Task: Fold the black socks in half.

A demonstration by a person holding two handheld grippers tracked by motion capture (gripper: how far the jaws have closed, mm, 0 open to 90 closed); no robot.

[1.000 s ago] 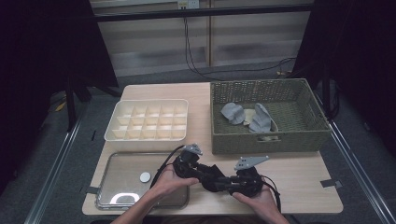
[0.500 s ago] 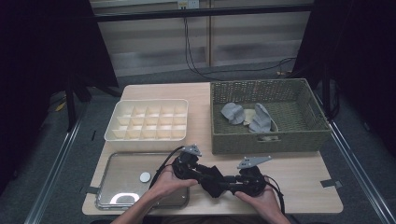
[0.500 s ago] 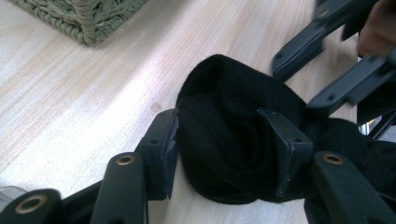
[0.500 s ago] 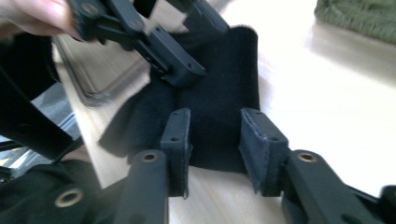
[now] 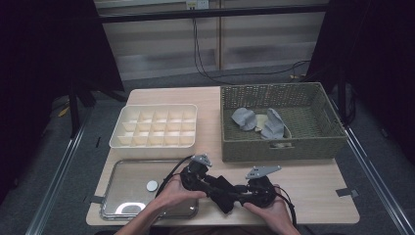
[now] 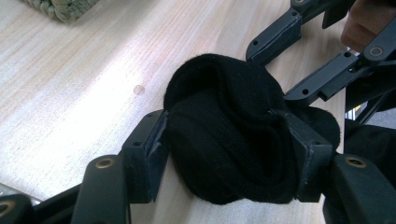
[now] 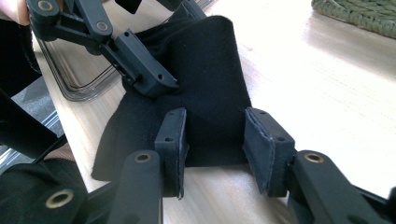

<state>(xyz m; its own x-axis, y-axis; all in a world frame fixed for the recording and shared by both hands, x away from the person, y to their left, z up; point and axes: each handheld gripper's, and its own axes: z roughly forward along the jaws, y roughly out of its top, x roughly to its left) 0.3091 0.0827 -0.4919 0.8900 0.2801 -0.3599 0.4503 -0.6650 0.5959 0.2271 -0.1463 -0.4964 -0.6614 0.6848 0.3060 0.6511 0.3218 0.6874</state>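
**Two grippers on a black sock at the table's near edge**

The left gripper (image 6: 229,154) has its pads against both sides of a bunched black sock (image 6: 229,135), pinching the fabric; its jaws have just been opening, with the sock between them. The right gripper (image 7: 215,149) stands with its jaws spread on either side of a flat fold of the same sock (image 7: 201,93); whether its pads press the cloth cannot be told. Its jaws have also just been opening. In the high view both grippers meet over the sock (image 5: 222,188), the left hand (image 5: 173,193) and right hand (image 5: 269,213) coming in from the bottom.

The sock lies on the pale wooden table (image 5: 313,178) near its front edge, between the two grippers. Its long axis runs roughly left to right across the table, one end bunched in the left gripper, the flatter end toward the right one.

Just left sits a clear tray (image 5: 122,176) holding a small white disc (image 5: 152,185). Behind it stands a white compartment box (image 5: 155,126), and to the right a woven basket (image 5: 281,147) holding grey socks (image 5: 244,118). Beyond the table the room is dark, with cables (image 5: 205,58) hanging along a pale back wall.
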